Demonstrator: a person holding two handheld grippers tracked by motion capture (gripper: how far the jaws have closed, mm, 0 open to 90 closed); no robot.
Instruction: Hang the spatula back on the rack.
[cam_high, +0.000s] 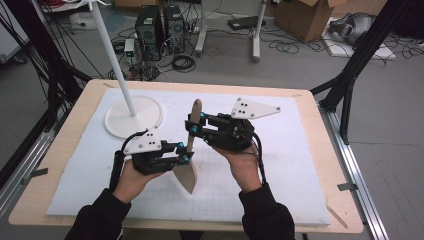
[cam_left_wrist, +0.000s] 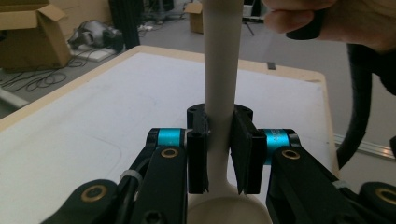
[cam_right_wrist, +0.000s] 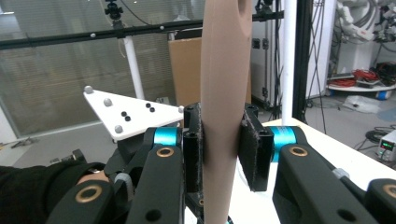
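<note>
Gripping one wooden spoon, both grippers' fingers are closed; white lamp base stands near, right counter side free.

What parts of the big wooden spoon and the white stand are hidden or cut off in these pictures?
- Beige wooden spoon: in the high view, the left gripper covers its neck.
- Spoon's bowl: in the left gripper view, cut off by the bottom edge.
- Spoon's handle tip: in the right gripper view, cut off by the top edge.
- White round-based pole stand: in the high view, its top runs past the edge.
</note>
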